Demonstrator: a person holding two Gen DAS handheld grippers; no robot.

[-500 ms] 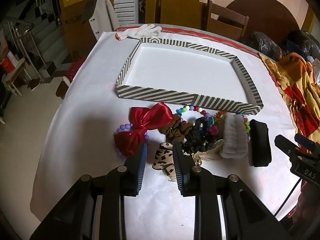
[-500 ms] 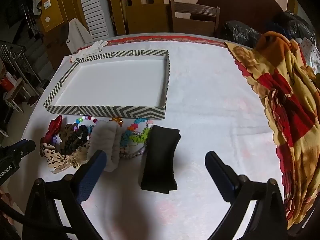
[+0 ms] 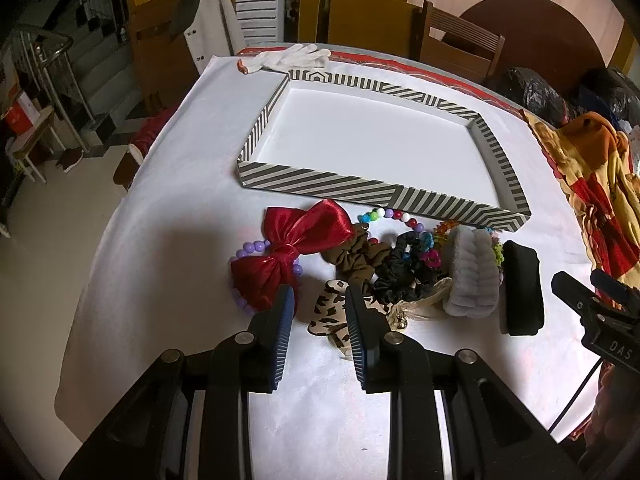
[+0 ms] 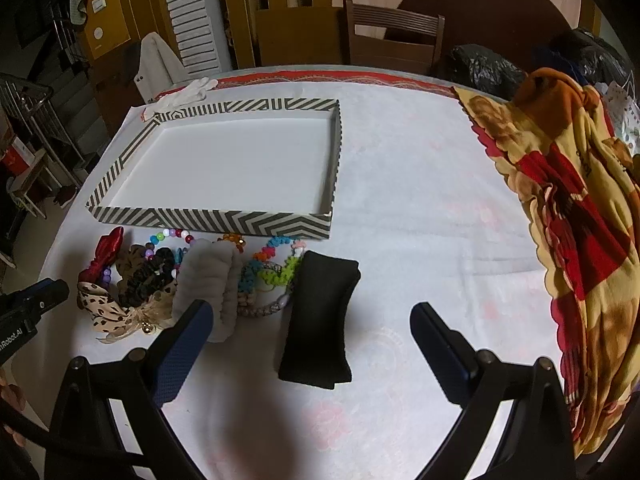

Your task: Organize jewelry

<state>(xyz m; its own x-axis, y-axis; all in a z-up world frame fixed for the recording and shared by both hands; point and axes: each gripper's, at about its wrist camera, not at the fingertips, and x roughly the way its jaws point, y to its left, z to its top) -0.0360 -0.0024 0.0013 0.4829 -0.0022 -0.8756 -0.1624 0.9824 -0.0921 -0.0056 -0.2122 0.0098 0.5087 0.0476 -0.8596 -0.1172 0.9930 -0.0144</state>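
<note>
Tablecloth (image 4: pixel 420 208), white; chairs (image 4: pixel 394 38) apparently behind

A wooden chair (image 4: pixel 394 38) stands behind the white-clothed bench (image 4: pixel 420 184), beside a round brown tabletop (image 4: pixel 492 4) leaning on the pale wall; a white louvred shutter (image 4: pixel 192 12) and a staircase (image 3: pixel 80 60) lie left

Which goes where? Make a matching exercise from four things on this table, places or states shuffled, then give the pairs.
1 red satin bow
2 black padded fabric band
3 striped cardboard tray
4 white knit glove

A beside the tray's far corner
B white inside, nothing in it
C left end of the row
D right end of the row

Pairs: 1-C, 2-D, 3-B, 4-A
</note>
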